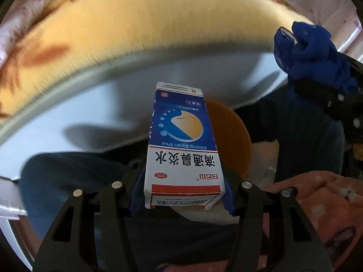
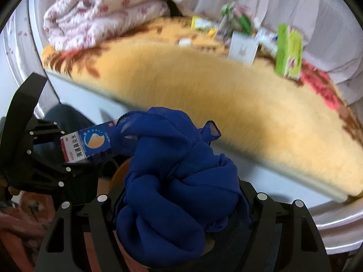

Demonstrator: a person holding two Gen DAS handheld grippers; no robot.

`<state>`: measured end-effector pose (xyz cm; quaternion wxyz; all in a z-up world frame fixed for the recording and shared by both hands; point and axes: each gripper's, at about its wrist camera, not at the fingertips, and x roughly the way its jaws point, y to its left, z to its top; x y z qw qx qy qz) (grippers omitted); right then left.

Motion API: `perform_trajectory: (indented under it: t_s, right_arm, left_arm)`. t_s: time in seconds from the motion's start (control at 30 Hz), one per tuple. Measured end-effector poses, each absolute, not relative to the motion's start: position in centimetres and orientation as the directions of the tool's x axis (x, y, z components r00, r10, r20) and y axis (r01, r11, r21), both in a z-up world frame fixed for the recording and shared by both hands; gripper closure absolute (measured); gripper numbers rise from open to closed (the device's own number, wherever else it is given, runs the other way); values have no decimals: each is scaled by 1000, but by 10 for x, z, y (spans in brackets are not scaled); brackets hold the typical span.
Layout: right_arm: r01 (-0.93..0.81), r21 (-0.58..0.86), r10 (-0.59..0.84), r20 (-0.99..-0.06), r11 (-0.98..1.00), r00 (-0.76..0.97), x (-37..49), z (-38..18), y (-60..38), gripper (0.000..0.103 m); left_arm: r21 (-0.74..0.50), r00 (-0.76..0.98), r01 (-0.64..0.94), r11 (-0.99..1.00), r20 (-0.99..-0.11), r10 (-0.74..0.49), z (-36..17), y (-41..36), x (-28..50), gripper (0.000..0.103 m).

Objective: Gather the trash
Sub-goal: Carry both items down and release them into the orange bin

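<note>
A blue and white medicine box (image 1: 181,149) with Chinese print stands between the blue pads of my left gripper (image 1: 182,198), which is shut on its lower end. The box hangs above an orange bin (image 1: 229,140), partly hidden behind it. My right gripper (image 2: 181,206) is shut on a crumpled blue cloth (image 2: 174,176) that bulges out past its fingers. In the left wrist view the blue cloth (image 1: 308,52) and the right gripper's black frame show at the upper right. In the right wrist view the box (image 2: 88,145) and the left gripper's frame sit at the left, beside the orange bin's rim (image 2: 120,172).
A bed with a yellow flowered blanket (image 2: 204,90) and a white frame (image 1: 90,104) fills the background. Several cartons, one green (image 2: 289,52) and one white (image 2: 242,47), lie at its far side beside a rolled pink-flowered quilt (image 2: 102,11). A person's dark trousers (image 1: 68,181) and pink fabric (image 1: 317,199) lie below.
</note>
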<state>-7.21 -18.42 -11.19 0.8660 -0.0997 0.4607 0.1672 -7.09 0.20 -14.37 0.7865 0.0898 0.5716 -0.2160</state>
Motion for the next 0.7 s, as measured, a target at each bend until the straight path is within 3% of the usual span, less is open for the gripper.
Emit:
perform_trajectory:
  t_s: [0.17, 0.3, 0.37, 0.43, 0.7]
  right_arm:
    - [-374, 22, 195, -881, 927, 431, -59, -150, -179, 28]
    - [-353, 21, 173, -898, 935, 405, -50, -171, -176, 20]
    - [-349, 8, 161, -897, 937, 411, -48, -174, -174, 19]
    - [-352, 5, 161, -895, 936, 417, -47, -175, -173, 14]
    - [-338, 9, 160, -893, 941, 421, -45, -172, -176, 14]
  left_arm:
    - [-118, 170, 423, 898, -964, -206, -178, -5, -61, 48]
    - [-147, 130, 391, 909, -969, -212, -192, -6, -57, 47]
    - [-145, 130, 385, 912, -969, -209, -194, -8, -56, 39]
    - [-145, 137, 385, 911, -968, -212, -194, -12, -56, 38]
    - [-135, 142, 370, 919, -970, -199, -194, -10, -55, 35]
